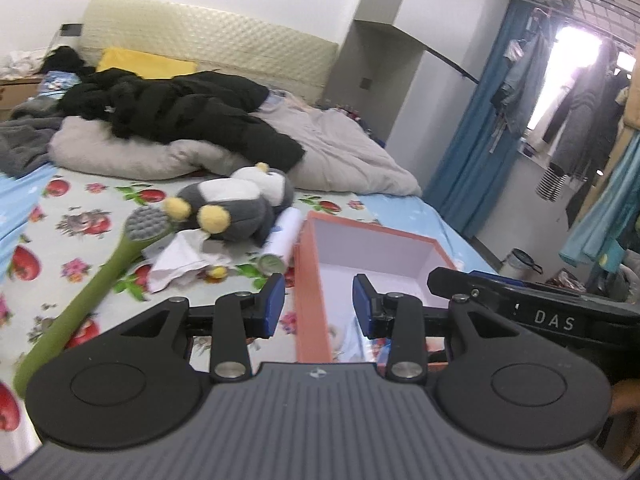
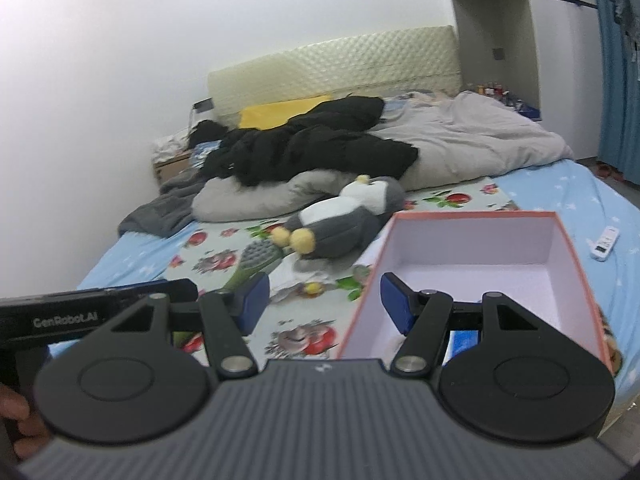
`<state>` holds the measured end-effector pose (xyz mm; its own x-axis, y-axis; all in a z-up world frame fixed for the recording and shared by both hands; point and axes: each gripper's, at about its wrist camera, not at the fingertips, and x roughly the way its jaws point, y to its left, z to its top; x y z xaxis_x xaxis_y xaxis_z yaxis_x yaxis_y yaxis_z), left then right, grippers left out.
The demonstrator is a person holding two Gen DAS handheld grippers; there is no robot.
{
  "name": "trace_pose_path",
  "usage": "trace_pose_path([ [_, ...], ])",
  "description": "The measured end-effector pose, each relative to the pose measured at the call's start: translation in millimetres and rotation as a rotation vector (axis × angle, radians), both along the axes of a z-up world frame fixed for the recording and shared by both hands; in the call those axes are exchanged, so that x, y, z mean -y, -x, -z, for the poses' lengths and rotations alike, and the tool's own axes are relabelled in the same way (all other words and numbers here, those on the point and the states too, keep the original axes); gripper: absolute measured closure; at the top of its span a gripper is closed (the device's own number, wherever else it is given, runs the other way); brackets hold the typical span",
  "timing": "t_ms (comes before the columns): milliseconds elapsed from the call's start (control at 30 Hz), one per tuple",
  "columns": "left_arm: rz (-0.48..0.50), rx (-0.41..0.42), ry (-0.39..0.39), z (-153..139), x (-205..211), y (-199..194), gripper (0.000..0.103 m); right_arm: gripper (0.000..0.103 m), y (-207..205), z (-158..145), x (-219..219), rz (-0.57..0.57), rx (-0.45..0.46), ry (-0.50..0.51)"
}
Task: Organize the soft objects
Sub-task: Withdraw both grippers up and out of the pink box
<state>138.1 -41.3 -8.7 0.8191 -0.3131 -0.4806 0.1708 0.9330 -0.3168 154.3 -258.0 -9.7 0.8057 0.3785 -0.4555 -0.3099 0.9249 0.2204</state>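
Observation:
A grey and white plush penguin (image 1: 236, 200) with yellow feet lies on the flowered bed sheet (image 1: 72, 240), also in the right wrist view (image 2: 340, 220). An open pink box (image 1: 320, 276) with a white inside stands empty beside it (image 2: 568, 240). My left gripper (image 1: 319, 304) is open and empty, its fingers straddling the box's left wall. My right gripper (image 2: 325, 302) is open and empty, above the box's left edge. A crumpled white cloth (image 1: 180, 260) and a small yellow piece (image 1: 218, 272) lie near the penguin.
A green long-handled brush (image 1: 100, 280) lies left of the penguin. A white roll (image 1: 284, 240) lies by the box. A black jacket (image 1: 180, 108) and grey duvet (image 1: 344, 152) cover the far bed. A white remote (image 2: 604, 242) lies right of the box.

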Motion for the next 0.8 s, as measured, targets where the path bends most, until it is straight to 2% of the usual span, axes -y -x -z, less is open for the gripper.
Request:
trace_pose_path([
  [200,-0.065,-0.023,-0.001,12,-29,30,0.06,0.039,10,16,-28,-0.049,-0.035,0.019],
  [400,-0.119,-0.082,0.016,40,-54,38,0.06,0.039,5,37,-50,-0.08,-0.089,0.031],
  [567,-0.157,-0.129,0.054,67,-70,22,0.06,0.039,-18,53,-60,-0.085,-0.134,0.023],
  [800,-0.192,-0.19,0.109,109,-82,-37,0.06,0.04,-68,67,-74,-0.095,-0.177,0.0],
])
